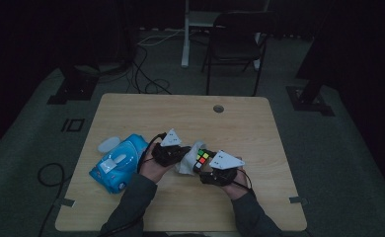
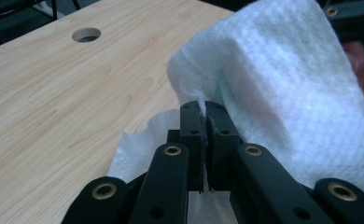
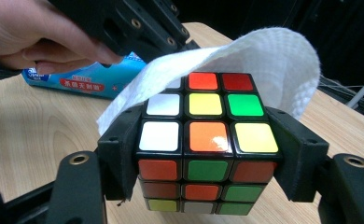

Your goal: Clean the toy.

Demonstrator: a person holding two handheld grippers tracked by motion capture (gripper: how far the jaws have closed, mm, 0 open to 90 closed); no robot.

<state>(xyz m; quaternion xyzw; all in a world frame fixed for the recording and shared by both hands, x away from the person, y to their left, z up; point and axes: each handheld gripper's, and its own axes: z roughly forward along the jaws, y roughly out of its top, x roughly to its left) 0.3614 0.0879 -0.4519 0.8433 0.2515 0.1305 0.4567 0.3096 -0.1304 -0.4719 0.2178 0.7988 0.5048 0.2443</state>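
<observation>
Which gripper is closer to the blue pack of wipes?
The left gripper. It sits just right of the blue wipes pack, pinching a white tissue. The right gripper is farther right, holding the puzzle cube.

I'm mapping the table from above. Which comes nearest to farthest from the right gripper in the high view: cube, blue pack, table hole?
From the right gripper:
1. Cube, held in its jaws.
2. Table hole, ahead near the far edge.
3. Blue pack, far left, past the left gripper.
</observation>
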